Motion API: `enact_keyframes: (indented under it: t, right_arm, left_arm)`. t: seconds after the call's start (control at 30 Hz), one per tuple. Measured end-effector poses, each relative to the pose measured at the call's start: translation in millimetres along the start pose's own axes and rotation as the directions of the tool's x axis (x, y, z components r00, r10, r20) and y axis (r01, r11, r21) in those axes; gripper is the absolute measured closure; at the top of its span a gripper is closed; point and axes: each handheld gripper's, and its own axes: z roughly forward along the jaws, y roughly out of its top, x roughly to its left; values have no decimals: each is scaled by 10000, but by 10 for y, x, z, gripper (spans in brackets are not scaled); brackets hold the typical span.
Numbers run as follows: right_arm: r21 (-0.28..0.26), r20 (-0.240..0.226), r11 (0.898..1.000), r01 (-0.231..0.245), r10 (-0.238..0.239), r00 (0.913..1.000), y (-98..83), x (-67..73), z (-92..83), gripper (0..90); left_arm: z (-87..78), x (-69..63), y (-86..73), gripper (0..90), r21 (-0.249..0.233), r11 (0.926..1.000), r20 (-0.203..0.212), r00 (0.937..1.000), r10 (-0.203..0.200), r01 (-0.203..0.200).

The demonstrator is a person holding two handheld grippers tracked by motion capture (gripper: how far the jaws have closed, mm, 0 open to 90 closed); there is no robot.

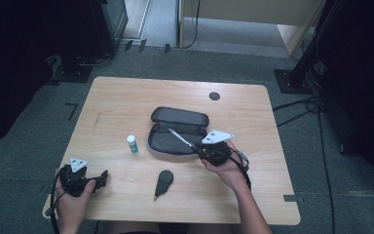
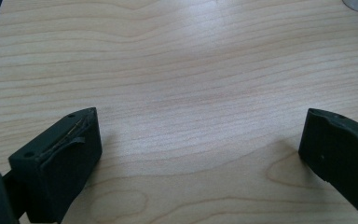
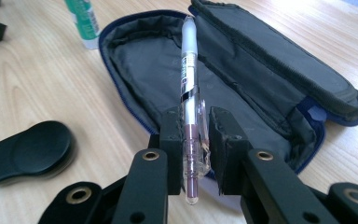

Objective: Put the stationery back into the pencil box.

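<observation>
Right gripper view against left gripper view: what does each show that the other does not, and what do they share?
The right gripper view shows the right gripper shut on a clear plastic pen above the open dark grey fabric pencil case, a black teardrop-shaped flat object beside it and a white glue stick with a green label beyond.

The left gripper view shows the left gripper with its jaws wide apart and nothing between them.

Both show the light wooden table.
</observation>
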Motion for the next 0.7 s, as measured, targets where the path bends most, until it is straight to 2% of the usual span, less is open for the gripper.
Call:
enact_keyframes:
  t: [0.23,0.7]
  right_arm:
    - [384,-1,9992,74,-74,10000,97,-41,156,762]
    - [900,-6,9957,-240,241,9997,145,-125,384,760]
  left_arm:
    - [0,1,0,0,8,10000,-2,10000,8,-8]
    - [0,2,0,0,11,10000,2,10000,22,-22]
